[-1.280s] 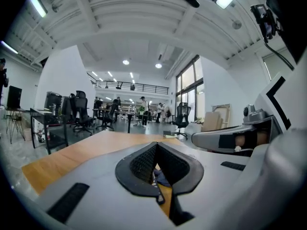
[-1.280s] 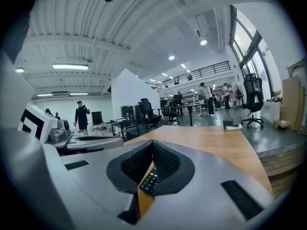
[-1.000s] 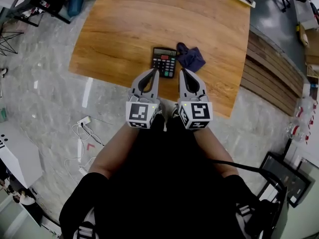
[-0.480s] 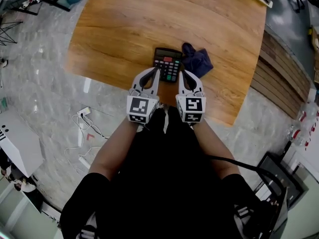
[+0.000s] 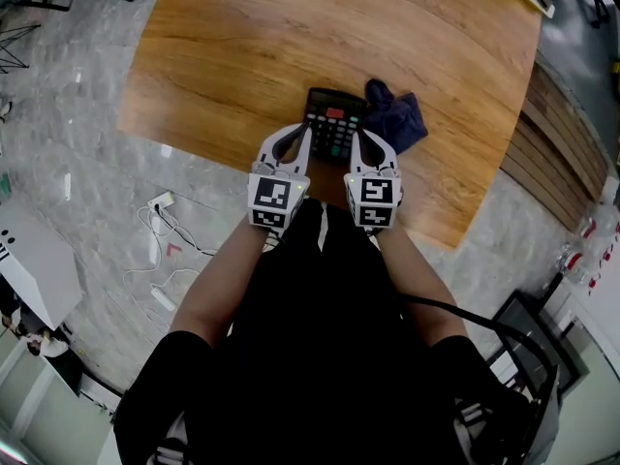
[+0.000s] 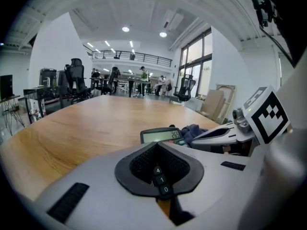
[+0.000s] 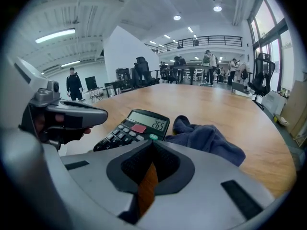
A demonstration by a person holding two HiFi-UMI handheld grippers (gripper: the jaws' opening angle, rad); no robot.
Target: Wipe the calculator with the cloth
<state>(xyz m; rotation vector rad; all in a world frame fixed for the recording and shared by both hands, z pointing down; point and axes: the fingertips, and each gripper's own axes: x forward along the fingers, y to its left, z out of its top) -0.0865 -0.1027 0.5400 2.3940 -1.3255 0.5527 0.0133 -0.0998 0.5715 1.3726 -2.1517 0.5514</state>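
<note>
both jaw pairs pressed together, empty: left gripper [image 5: 307, 132] and right gripper [image 5: 355, 136] flank the black rectangular plastic calculator [image 5: 335, 116]; crumpled dark-blue cloth [image 5: 397, 119] lies just right of it.

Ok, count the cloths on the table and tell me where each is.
1. The blue cloth lies crumpled on the table, just right of the calculator. No other shows.

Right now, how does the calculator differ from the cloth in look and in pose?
The calculator is black, with keys and a display; the cloth is plain dark blue. The calculator is a stiff, flat rectangle; the cloth is crumpled into an uneven heap. In the head view the calculator lies left of the cloth. Both rest on the wooden table, close together.
</note>
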